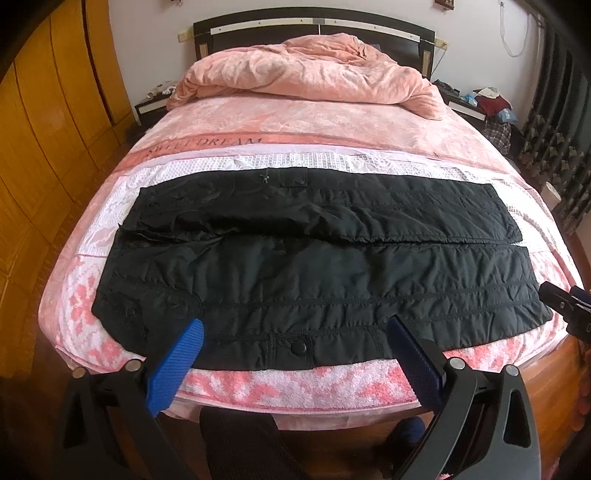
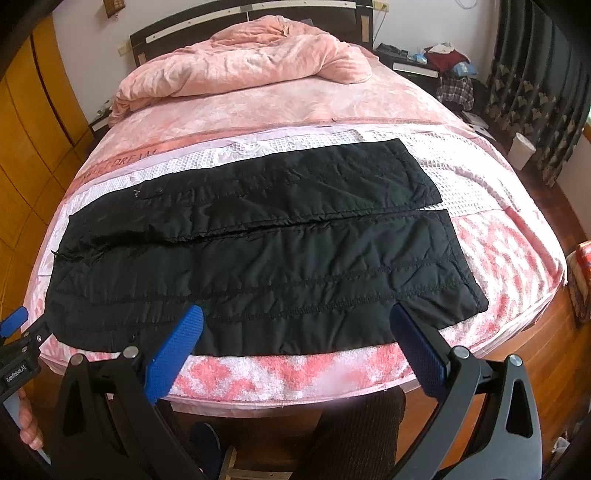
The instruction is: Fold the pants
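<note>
Presently, item one: bed (image 1: 369, 147), covered by a pink and white patterned blanket that runs to the near edge, with a dark headboard (image 1: 314, 22) at the far end against the wall. Item two: pink duvet (image 1: 306, 70), crumpled in a heap at the head of the bed, well apart from the task's thing. Item three: black pants (image 1: 295, 280), quilted, spread flat and unfolded across the near part of the bed, waist to my left and cuffs to my right; the two legs lie side by side with a narrow seam of gap between them, the nearer leg reaching almost to the near edge of the mattress, a round snap button showing on its near hem. Item four: wooden wardrobe (image 1: 44, 147), yellow-brown panels along the left wall. Item five: dark curtains (image 2: 535, 92) on the right, with a cluttered nightstand (image 2: 417, 66) beside the headboard. Item six: my left gripper (image 1: 295, 339), blue-padded fingers spread wide apart, holding nothing, hovering over the near hem of the pants toward the waist half. Item seven: my right gripper (image 2: 297, 328), fingers likewise wide apart and empty, poised over the near edge of the nearer leg toward the cuff half.
</note>
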Demonstrator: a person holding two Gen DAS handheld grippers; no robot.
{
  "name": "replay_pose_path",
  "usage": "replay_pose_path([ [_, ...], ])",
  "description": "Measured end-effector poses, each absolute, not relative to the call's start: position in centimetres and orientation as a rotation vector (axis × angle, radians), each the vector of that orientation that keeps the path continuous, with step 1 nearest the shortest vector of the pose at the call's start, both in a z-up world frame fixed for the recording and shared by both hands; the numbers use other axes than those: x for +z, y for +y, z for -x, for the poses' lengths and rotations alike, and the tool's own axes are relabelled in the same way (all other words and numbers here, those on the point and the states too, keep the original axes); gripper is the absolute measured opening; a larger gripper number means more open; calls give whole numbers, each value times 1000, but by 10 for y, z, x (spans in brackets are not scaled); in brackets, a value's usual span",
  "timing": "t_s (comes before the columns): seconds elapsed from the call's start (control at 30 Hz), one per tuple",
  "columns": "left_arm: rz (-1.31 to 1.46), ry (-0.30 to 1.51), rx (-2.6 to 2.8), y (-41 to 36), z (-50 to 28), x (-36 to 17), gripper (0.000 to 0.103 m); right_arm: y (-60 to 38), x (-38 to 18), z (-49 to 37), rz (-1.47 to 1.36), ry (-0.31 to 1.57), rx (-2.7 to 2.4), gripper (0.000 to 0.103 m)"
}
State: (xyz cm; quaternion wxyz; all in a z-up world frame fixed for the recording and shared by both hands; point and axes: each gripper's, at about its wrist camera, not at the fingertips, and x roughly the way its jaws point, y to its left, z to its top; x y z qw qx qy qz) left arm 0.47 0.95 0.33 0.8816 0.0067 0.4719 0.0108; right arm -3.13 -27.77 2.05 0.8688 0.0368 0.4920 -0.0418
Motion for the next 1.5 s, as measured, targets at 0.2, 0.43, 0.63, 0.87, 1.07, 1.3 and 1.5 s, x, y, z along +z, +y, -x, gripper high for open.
replay_pose_path([
  [0.2,-15,981,23,9,-4,5,99,-278,20,32,-77,1028,-85,101],
  [0.43,-16,979,24,8,-5,6,99,-278,19,32,-76,1026,-82,101],
  [0.63,-15,979,26,8,-4,8,99,-277,18,33,-78,1027,-78,101],
  [0.87,-17,979,25,9,-4,8,99,-278,18,33,-80,1027,-75,101],
  [1.07,-17,979,25,9,-4,7,99,-278,16,32,-81,1034,-76,101],
  [1.3,-17,978,26,8,-3,7,99,-279,16,32,-81,1032,-74,101],
  [1.5,-17,979,25,8,-3,7,99,-279,15,32,-80,1031,-75,101],
])
